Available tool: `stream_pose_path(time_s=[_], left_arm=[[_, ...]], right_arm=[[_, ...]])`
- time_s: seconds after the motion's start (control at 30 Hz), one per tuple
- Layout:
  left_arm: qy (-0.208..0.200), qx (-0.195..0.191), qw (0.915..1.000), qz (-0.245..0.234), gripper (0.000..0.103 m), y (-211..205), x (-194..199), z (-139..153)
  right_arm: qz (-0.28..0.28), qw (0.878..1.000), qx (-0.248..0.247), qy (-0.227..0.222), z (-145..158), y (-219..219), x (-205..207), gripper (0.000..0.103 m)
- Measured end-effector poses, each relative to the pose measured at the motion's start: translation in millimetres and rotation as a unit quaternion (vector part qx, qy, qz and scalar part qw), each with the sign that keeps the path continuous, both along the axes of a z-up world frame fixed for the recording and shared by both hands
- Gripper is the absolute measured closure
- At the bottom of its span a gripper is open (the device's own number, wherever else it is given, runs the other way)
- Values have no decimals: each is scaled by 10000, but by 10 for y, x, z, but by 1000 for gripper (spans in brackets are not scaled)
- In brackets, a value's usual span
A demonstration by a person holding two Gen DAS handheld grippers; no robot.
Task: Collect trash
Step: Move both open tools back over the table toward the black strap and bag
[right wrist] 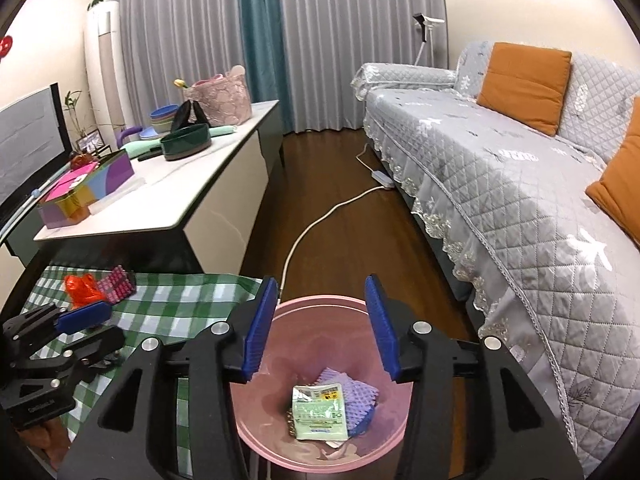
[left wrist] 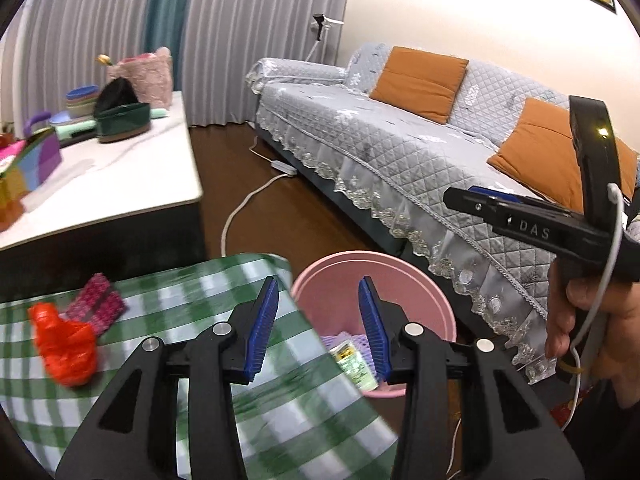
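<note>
A pink trash bin [left wrist: 344, 264] stands on the floor beside a low table with a green checked cloth [left wrist: 180, 292]. My left gripper [left wrist: 318, 320] is open with nothing in it and hangs over the table's corner and the bin's rim. The right gripper [right wrist: 322, 320] is open and holds nothing, right above the bin [right wrist: 320, 302]. In the bin lie a green packet [right wrist: 320, 412] and a purple foam net [right wrist: 354, 396]. A crumpled red plastic bag [left wrist: 64, 344] and a pink patterned packet [left wrist: 96, 308] rest on the cloth, left of my left gripper.
A grey quilted sofa [right wrist: 520, 184] with orange cushions runs along the right. A white cabinet [right wrist: 192, 184] with boxes and bowls stands behind the table. A white cable [right wrist: 320, 216] and power strip lie on the dark wood floor between them.
</note>
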State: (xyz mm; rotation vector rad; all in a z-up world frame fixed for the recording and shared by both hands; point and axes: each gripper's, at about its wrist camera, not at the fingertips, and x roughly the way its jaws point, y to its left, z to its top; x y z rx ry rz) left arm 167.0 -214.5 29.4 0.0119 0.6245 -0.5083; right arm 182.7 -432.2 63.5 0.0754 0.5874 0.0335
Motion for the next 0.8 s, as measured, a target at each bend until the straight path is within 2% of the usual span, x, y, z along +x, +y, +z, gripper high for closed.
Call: stream_pose_path(time_s=[0.3,0.43,0.53,0.63,0.8], left_arm=[[-241,141,9988,396,62,628,-368,230],[-462,216,9961,724,62,942,-570,299],[-523,249,9930,1027,62,1174,-672,245],[-411,263,9895,1363,62,1369,-696,125],[-345,231,9833,1773,63,1647,-704,47]], right_arm=[[352,9991,-60,-227,238,432,-211,56],[521,9982,-31,-308,273,581,-304,56],[640,9975,-44,-308,244,686,-346,56],[756,9969,-15,-237,190,783,-357,56],[990,9948,236,-53,89,944,-339,56]])
